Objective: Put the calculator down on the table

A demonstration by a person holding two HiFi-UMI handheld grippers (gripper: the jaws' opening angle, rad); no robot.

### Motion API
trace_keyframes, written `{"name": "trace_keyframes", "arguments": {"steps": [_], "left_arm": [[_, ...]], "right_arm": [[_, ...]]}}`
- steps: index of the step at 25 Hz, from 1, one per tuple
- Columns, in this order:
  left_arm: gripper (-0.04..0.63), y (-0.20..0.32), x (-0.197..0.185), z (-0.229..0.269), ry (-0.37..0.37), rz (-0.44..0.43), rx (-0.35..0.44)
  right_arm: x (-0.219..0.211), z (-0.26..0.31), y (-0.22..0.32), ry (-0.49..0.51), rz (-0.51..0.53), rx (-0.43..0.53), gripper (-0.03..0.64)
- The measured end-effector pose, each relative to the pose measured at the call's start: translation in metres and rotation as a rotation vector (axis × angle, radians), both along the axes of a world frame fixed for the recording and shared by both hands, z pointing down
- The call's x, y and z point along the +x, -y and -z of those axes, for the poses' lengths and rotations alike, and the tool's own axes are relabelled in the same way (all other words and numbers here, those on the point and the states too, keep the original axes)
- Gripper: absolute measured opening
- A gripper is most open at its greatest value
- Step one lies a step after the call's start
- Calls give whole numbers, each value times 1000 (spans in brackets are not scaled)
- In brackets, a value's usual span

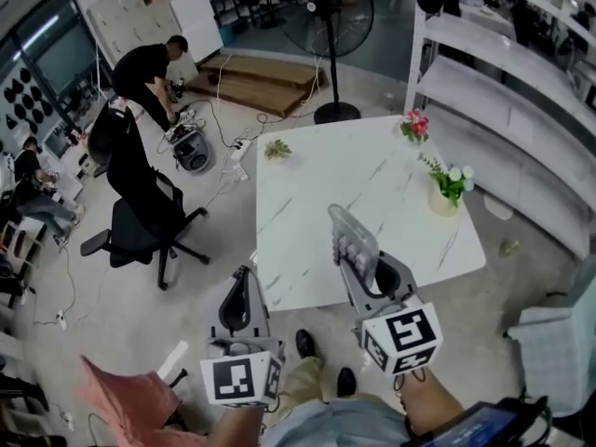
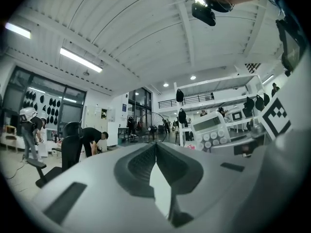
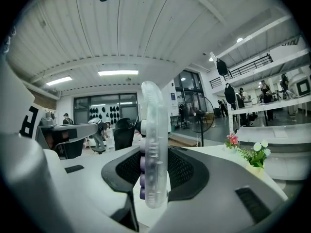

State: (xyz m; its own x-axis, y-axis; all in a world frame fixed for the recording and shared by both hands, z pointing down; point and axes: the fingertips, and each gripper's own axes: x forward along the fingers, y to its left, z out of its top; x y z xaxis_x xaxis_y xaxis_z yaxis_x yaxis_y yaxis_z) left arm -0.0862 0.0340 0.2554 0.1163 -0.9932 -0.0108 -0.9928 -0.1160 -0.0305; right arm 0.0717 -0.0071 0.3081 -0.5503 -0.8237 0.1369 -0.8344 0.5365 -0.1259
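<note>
A clear-cased calculator point(image 1: 352, 240) with purple and grey keys stands upright on edge between the pads of my right gripper point(image 1: 358, 266), which is shut on it above the near edge of the white marble table point(image 1: 307, 203). In the right gripper view the calculator point(image 3: 154, 144) shows edge-on, clamped between the dark pads point(image 3: 187, 171). My left gripper point(image 1: 244, 282) hovers over the floor left of the table's near corner, shut and holding nothing. In the left gripper view its pads point(image 2: 141, 166) meet at the tips, and the calculator point(image 2: 210, 129) shows to the right.
On the table stand a pink flower point(image 1: 415, 125), a vase of white flowers point(image 1: 449, 186) and a small plant point(image 1: 277, 148). A black office chair point(image 1: 140, 217) is at the left, a floor fan point(image 1: 333, 26) behind, white shelving point(image 1: 503, 110) at the right. A person point(image 1: 147, 71) bends over gear.
</note>
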Motion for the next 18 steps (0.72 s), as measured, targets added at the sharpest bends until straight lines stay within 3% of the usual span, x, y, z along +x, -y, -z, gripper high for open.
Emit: {"name": "trace_keyframes", "arguments": {"steps": [13, 18], "left_arm": [[9, 126, -63, -29, -45, -11, -24], [9, 177, -85, -13, -36, -53, 17]], "right_arm": [[-61, -28, 113, -58, -12, -64, 144], [-86, -12, 156, -45, -39, -39, 144]]}}
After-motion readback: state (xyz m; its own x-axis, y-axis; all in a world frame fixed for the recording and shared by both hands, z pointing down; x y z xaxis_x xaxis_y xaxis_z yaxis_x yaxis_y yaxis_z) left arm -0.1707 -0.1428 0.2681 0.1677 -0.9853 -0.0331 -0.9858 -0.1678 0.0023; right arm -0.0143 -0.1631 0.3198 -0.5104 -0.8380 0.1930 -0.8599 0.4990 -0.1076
